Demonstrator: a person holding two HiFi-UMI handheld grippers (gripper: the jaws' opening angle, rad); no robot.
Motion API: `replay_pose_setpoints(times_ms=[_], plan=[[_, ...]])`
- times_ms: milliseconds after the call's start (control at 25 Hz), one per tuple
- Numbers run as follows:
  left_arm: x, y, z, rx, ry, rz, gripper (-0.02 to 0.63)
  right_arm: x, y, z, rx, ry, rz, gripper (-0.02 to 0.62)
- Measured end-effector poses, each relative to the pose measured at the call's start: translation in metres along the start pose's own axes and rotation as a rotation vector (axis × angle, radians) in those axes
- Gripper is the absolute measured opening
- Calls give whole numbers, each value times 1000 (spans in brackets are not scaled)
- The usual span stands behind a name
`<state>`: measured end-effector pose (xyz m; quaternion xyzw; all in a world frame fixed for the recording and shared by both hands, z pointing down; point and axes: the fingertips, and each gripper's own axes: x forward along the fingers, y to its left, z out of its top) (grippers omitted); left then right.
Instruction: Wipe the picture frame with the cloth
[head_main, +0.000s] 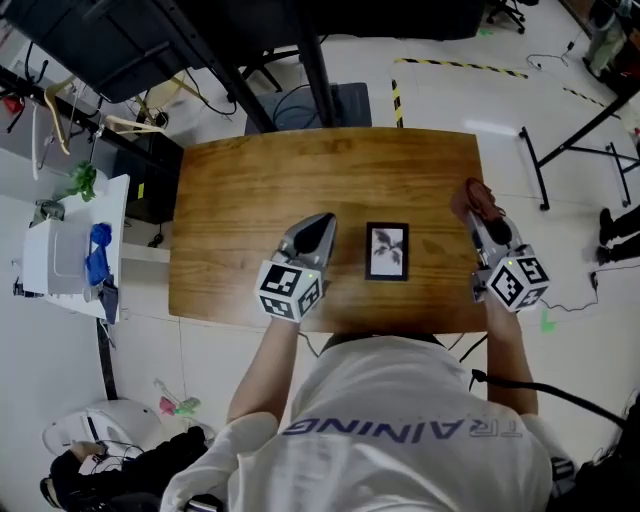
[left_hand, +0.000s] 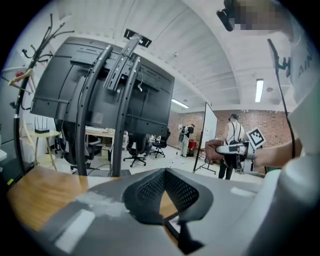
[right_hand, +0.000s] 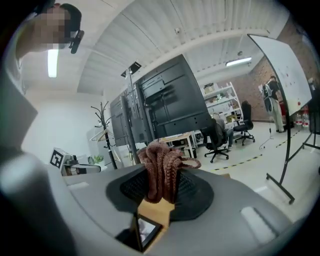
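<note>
Wood-grain counter (head_main: 230, 190) fills the middle of the head view, with pale floor all round it. Off its left edge stands a white stand (head_main: 55, 262), well apart from the wood. The left third of the counter and its whole far half are bare, so that is where you have room.

Your left claw (head_main: 316, 226) sits low over the near half, its jaws drawn together with nothing between them. Its tip is just beside the left edge of the picture frame (head_main: 387, 250) but not touching it. The frame lies flat and square to the counter, between your two claws and close to the near edge.

Your right claw (head_main: 480, 218) runs along the counter's right edge, jaws clamped on the brown cloth (head_main: 472, 196), which bunches up out of the tips. The cloth hangs near the frame's upper right, apart from it. Past that edge, black stand legs (head_main: 570, 150) cross the floor.
</note>
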<state>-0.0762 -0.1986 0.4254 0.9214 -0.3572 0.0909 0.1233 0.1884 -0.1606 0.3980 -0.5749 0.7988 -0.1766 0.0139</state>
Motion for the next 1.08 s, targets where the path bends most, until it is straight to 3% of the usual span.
replay_pose_setpoints(times_ms=[280, 1080], plan=[[-25, 16, 66, 60, -175, 98, 6, -14, 18, 40, -58, -90, -24, 110], [-29, 3, 73, 44, -194, 68, 6, -17, 27, 48, -108, -58, -3, 109]])
